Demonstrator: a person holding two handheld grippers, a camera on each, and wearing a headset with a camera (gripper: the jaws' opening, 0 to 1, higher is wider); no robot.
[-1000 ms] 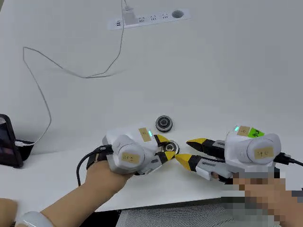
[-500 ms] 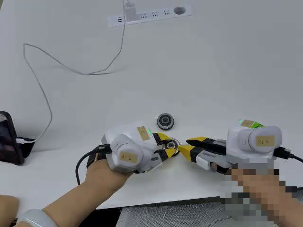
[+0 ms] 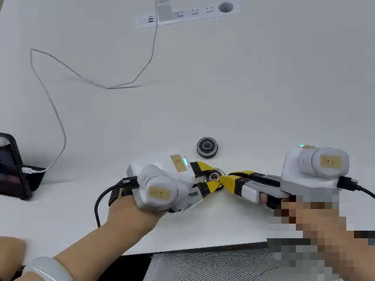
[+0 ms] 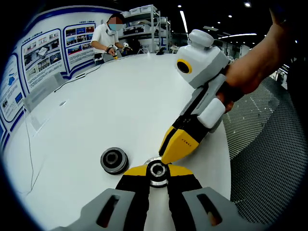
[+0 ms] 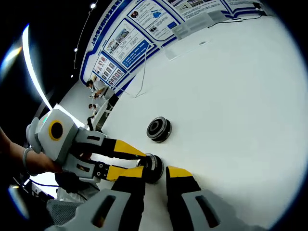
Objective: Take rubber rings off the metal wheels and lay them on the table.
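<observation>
On the white table [image 3: 263, 88], your left gripper [image 3: 210, 177] clamps a metal wheel [image 4: 158, 172], hub facing up. Your right gripper [image 3: 227, 181] meets it from 3 o'clock, its grip impossible to tell. A second wheel [image 3: 207, 146] lies flat nearby at 12 o'clock.

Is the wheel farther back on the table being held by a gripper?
No, the far wheel lies alone on the white table with nothing touching it.
</observation>
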